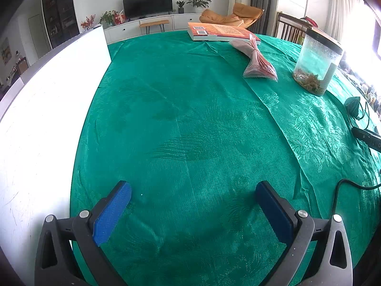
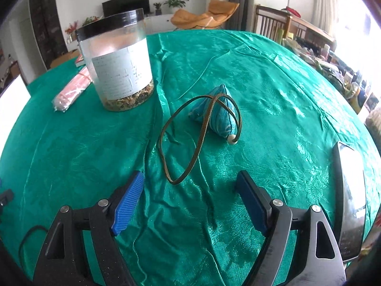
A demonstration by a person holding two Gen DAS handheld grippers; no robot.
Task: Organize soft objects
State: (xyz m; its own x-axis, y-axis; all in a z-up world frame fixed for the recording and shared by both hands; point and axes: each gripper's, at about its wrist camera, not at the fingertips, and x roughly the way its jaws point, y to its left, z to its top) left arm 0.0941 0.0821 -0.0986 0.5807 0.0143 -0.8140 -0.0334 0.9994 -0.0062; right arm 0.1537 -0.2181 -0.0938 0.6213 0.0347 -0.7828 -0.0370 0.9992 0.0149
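Item, left side: a white board (image 1: 47, 119) is lying along the table's left edge beside the green tablecloth (image 1: 190, 119). My left gripper (image 1: 194, 196) is hovering over bare cloth, jaws spread wide with nothing between them. Item, far centre: a book (image 1: 219, 32) is lying flat, a pink wrapped packet (image 1: 257, 59) resting just in front of it. Item: a clear jar (image 2: 119, 59) with a black lid is standing upright. Item, right: a small blue fabric pouch (image 2: 219, 112) is sitting on the cloth, its brown cord (image 2: 176, 143) looping toward me. My right gripper (image 2: 191, 191) is hanging just short of that loop, jaws spread, gripping nothing. Item, far right: a dark phone (image 2: 350, 202) is lying flat.
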